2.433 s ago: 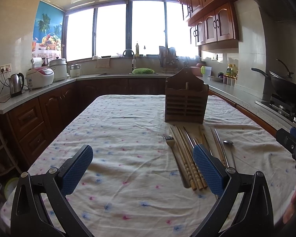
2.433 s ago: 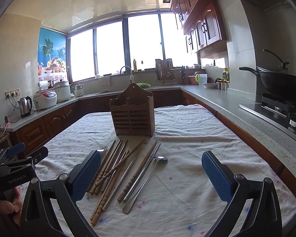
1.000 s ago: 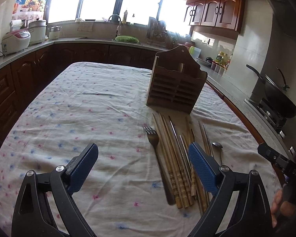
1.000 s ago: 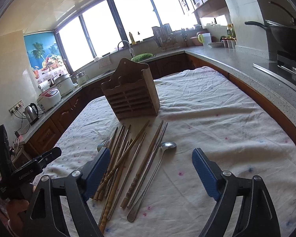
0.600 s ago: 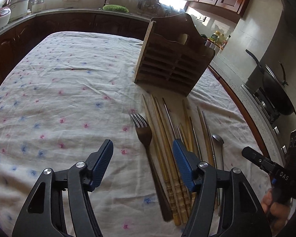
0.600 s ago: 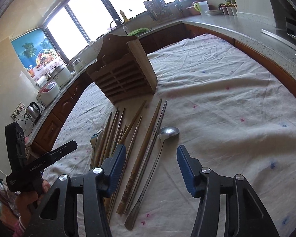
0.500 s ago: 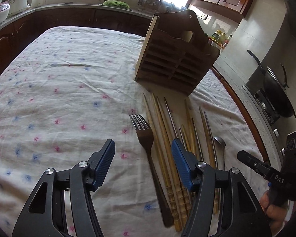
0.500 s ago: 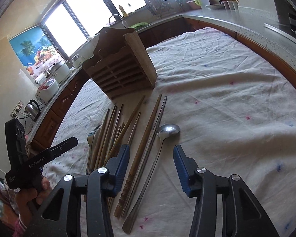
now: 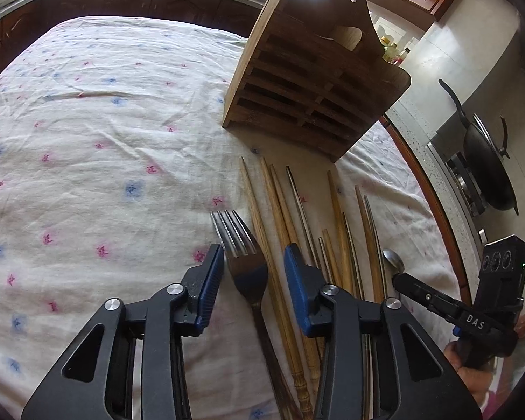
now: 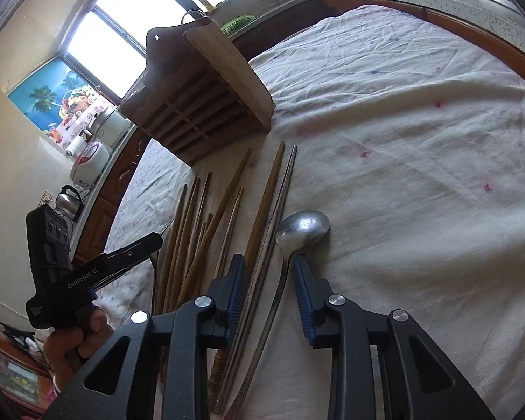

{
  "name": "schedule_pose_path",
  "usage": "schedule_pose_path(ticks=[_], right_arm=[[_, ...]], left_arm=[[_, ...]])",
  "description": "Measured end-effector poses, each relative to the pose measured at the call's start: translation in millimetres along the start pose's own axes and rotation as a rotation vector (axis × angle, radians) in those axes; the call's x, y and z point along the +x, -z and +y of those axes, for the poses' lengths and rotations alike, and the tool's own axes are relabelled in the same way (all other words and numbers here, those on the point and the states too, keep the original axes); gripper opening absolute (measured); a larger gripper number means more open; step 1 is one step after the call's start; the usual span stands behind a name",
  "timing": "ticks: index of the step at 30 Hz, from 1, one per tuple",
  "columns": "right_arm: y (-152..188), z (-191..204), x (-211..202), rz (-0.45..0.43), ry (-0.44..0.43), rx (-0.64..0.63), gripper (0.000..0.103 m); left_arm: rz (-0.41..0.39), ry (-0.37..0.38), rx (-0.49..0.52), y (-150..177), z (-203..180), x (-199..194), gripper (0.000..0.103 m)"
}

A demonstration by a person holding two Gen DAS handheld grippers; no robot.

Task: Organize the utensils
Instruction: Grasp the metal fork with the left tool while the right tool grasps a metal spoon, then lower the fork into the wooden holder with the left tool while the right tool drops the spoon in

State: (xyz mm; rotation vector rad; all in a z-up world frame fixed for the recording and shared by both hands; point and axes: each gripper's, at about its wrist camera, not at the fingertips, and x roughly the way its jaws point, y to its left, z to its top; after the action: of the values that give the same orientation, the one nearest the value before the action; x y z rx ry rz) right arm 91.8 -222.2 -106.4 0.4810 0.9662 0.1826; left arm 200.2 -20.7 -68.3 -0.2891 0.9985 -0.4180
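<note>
The left gripper (image 9: 253,273) is low over the table, and its two blue pads (image 9: 211,280) are apart. The fork (image 9: 243,259) lies flat on the flowered tablecloth (image 9: 87,140), and its neck sits between the pads. I cannot tell if the pads touch it. The fork's prongs point toward the wooden utensil holder (image 9: 308,80), which stands upright farther back on the cloth.

Just beside the fork, on its right, lies a row of chopsticks (image 9: 273,210) — some pale wood, some darker, some metal. They all point roughly toward the holder. The right pad sits over some of them.

The right gripper (image 10: 267,287) is low too, with its pads apart. The spoon (image 10: 302,227) lies on the cloth with its round bowl just past the pad tips, and its thin handle runs back between them. The right pad (image 10: 302,290) looks very close to the handle — touching or not, I cannot say. A long brown chopstick and a metal one lie next to the spoon, close by the left pad.

In the right wrist view the other gripper shows at the left edge, held in a hand (image 10: 75,343). A black wok (image 9: 486,164) sits on the stove off to the right of the table.
</note>
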Motion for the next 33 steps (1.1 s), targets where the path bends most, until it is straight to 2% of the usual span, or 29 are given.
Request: schedule_pose_path(ticks=[2,4,5,6,13,22,26,33], right_arm=[[-1.5,-3.7,1.7,0.003,0.007,0.008,0.005],[-1.0,-4.3,-1.1,-0.003,0.004,0.014,0.004],[0.3,-2.4,-3.7,-0.012,0.008,0.008,0.003],[1.1,-0.2,-7.8,-0.022,0.006,0.001,0.003],[-2.3,27.1,-44.1,-0.121,0.015,-0.083,0.002],[-29.6,65.8,-88.8,-0.286,0.034,-0.2,0.002],[-43.0,78.2,-97.2,-0.338,0.043,-0.24,0.002],[-65.2,95.5,-106.1,-0.4,0.041,-0.286,0.002]], left_arm=[[0.005,0.03,-0.019,-1.6,4.4,2.2,0.02],[0.006,0.044,-0.029,-1.3,7.2,0.9,0.012],[0.003,0.049,-0.029,-0.8,7.8,-0.7,0.004],[-0.002,0.06,-0.031,0.4,7.8,-3.6,0.004],[-0.1,0.115,-0.016,3.2,-1.9,-49.0,0.002],[-0.249,0.163,0.048,-13.7,-25.3,-112.1,0.002],[-0.299,0.142,0.089,-21.2,-34.2,-125.5,0.002],[-0.341,0.135,0.115,-40.0,-39.7,-132.5,0.002]])
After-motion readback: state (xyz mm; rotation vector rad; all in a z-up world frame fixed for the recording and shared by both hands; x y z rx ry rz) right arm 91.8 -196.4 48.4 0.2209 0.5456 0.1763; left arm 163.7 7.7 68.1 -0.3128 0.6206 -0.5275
